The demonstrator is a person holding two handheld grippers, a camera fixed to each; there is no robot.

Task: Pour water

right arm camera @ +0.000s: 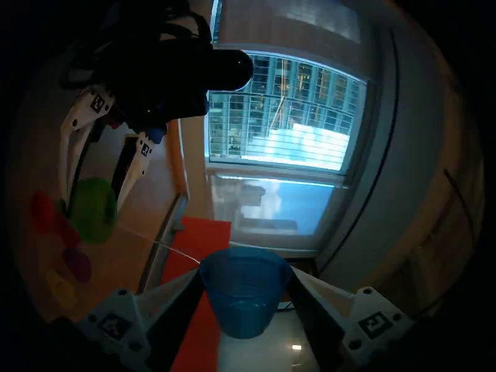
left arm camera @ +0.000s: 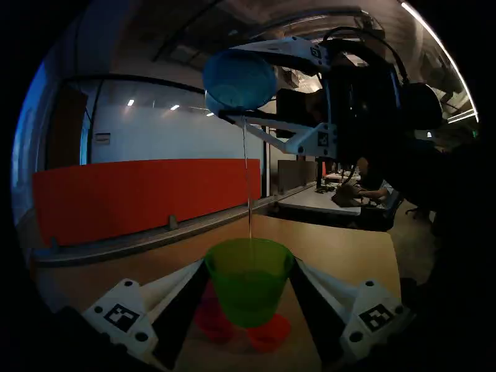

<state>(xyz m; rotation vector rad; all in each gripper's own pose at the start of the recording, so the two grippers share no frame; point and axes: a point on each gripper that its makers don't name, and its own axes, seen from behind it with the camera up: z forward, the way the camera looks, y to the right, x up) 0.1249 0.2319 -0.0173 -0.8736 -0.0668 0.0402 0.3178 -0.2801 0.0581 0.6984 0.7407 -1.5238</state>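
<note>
My left gripper (left arm camera: 249, 290) is shut on a translucent green cup (left arm camera: 249, 286), held upright just above the wooden table (left arm camera: 335, 248). High above it, my right gripper (left arm camera: 245, 87) is shut on a blue cup (left arm camera: 239, 80) tipped on its side. A thin stream of water (left arm camera: 248, 186) falls from the blue cup into the green one. In the right gripper view, my right gripper (right arm camera: 245, 301) grips the blue cup (right arm camera: 243, 297). The same view has the left gripper (right arm camera: 99, 204) at upper left, with the green cup (right arm camera: 92, 209) between its fingers.
Red, pink and orange cups (left arm camera: 266, 332) sit on the table under the green cup. An orange partition (left arm camera: 142, 195) and a rail run behind the table. The right gripper view has coloured cups (right arm camera: 77, 263) on the table and a large window (right arm camera: 285, 124).
</note>
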